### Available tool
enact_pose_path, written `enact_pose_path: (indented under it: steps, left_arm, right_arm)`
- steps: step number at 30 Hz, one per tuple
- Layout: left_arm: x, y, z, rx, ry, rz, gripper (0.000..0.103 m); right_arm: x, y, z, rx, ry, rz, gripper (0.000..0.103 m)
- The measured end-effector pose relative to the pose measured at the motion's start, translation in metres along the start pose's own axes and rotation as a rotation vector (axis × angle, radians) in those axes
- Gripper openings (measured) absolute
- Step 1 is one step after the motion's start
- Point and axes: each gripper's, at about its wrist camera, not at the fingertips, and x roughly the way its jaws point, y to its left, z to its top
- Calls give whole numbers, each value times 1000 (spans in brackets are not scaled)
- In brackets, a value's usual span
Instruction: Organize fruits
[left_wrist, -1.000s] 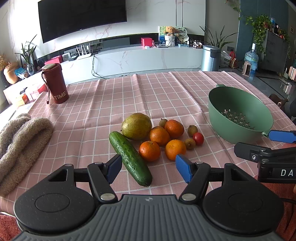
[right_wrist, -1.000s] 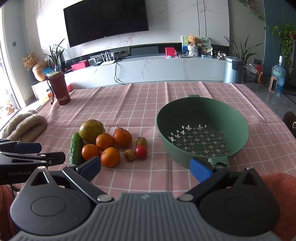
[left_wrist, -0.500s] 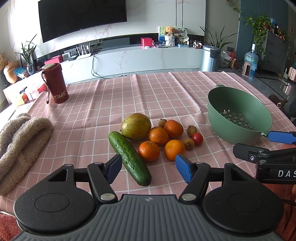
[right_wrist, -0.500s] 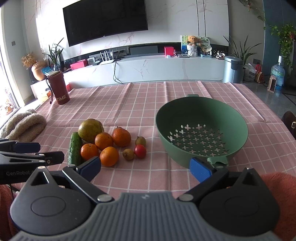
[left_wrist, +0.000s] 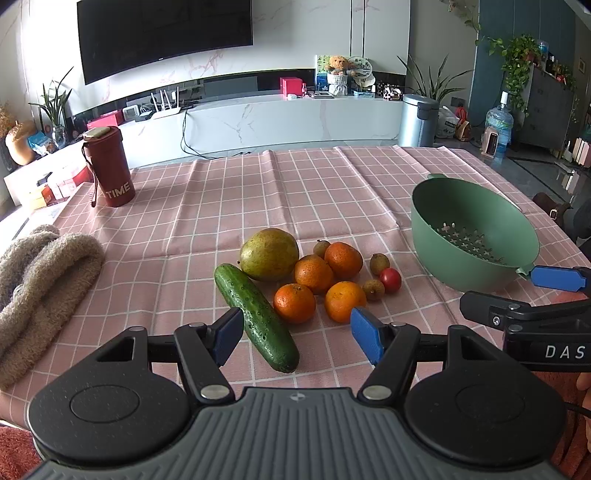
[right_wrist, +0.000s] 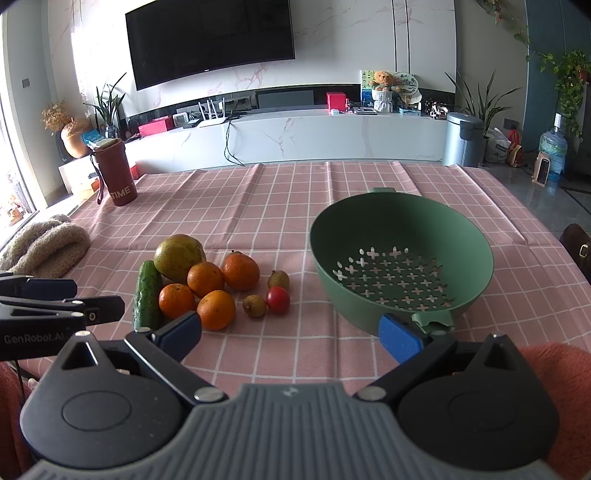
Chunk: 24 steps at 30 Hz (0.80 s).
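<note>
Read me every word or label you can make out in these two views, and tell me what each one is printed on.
"TIME" – on the dark red tumbler at the table's far left.
"DAS" – on the right gripper body, cut off at the left view's edge.
"GenRobot.AI" – on the left gripper body in the right view.
The items on the TV console are too small to read.

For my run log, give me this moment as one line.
stage: start, nothing grasped | left hand-held gripper: open, near cucumber | right hand-held gripper: open | colander: empty | fruits: on tablecloth
</note>
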Motion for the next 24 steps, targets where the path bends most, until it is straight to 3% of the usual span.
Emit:
enact_pose_path:
  steps: [11,16,21,24]
  left_arm:
    - [6,11,9,-20,9,-23,77]
    - [24,36,20,-120,76,-49,70]
    - [58,63,29,-242,170,-64,54]
    - [79,78,31,-302,215,-64,53]
  right_arm:
    - [3,2,5,2,24,3,98]
    - [12,3,14,26,34,75,97]
    - [35,16,27,-10,65,127,77]
    - [53,27,36,-40,78,168,63]
